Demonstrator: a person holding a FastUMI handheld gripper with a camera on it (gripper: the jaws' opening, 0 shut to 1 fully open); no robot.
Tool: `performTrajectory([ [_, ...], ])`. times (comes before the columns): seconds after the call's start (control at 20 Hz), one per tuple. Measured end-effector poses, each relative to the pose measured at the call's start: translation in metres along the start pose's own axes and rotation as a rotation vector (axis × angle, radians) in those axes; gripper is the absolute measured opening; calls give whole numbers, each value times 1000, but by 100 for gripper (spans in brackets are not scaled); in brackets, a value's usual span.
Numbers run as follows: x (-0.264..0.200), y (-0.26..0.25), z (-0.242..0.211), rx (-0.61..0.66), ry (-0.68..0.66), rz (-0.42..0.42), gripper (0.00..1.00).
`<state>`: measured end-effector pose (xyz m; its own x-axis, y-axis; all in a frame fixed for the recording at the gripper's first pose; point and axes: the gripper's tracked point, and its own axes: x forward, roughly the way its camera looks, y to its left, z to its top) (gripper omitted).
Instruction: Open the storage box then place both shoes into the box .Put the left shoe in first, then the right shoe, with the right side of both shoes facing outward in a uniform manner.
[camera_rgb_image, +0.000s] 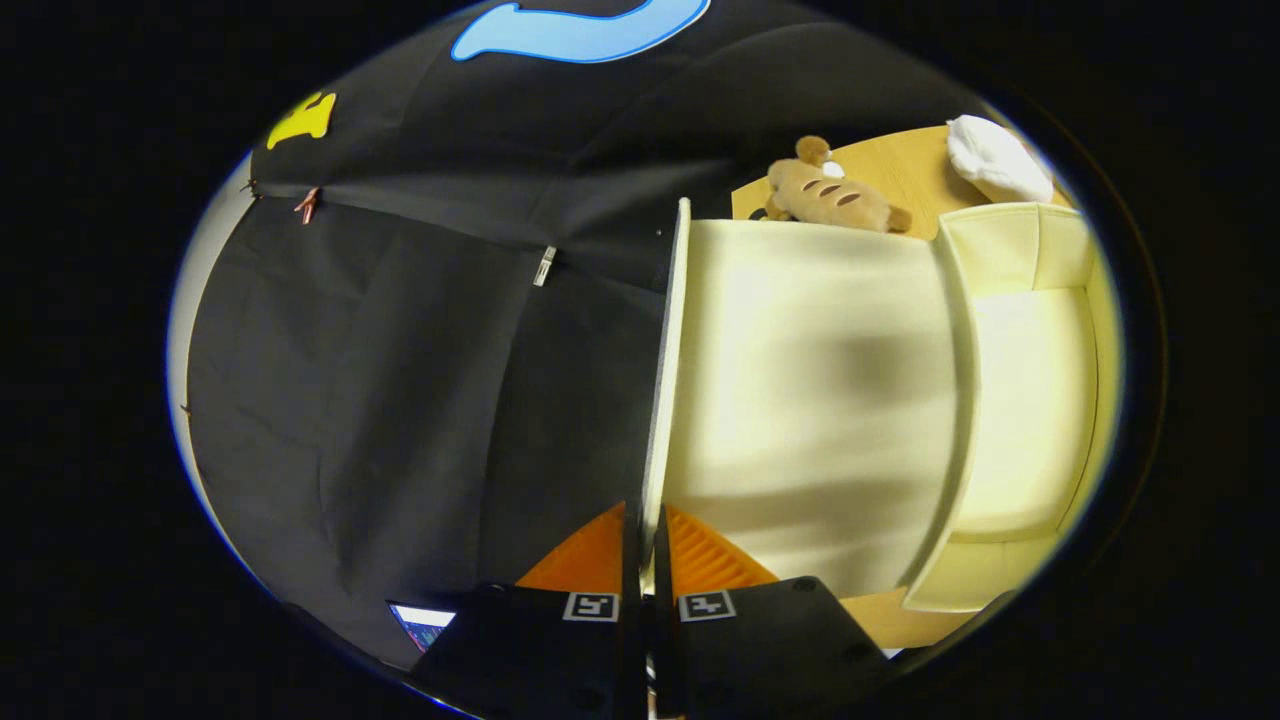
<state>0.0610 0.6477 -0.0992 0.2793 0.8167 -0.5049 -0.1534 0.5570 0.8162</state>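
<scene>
Gripper view: tongs (645, 545) at bottom centre, clenched on the thin edge of the storage box lid (800, 400), one finger pressing either side. Lid swung up edge-on, rising from between the fingers toward frame centre, its cream inner face spreading right. Box body (1035, 400) open at far right, beyond the lid. Plush toy (830, 195) and white cloth (995, 155) on wooden table (905, 165), upper right.
</scene>
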Motion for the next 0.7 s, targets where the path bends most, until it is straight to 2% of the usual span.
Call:
performTrajectory([
  [0.05,4,-4,-1,-9,-2,-20,12],
  [0.1,4,-10,1,-24,-11,-41,12],
  [0.15,4,-13,3,-40,-24,-51,23],
  [0.35,-22,-22,8,-117,-78,-71,95],
  [0.7,-127,-60,29,-253,-295,-150,98],
])
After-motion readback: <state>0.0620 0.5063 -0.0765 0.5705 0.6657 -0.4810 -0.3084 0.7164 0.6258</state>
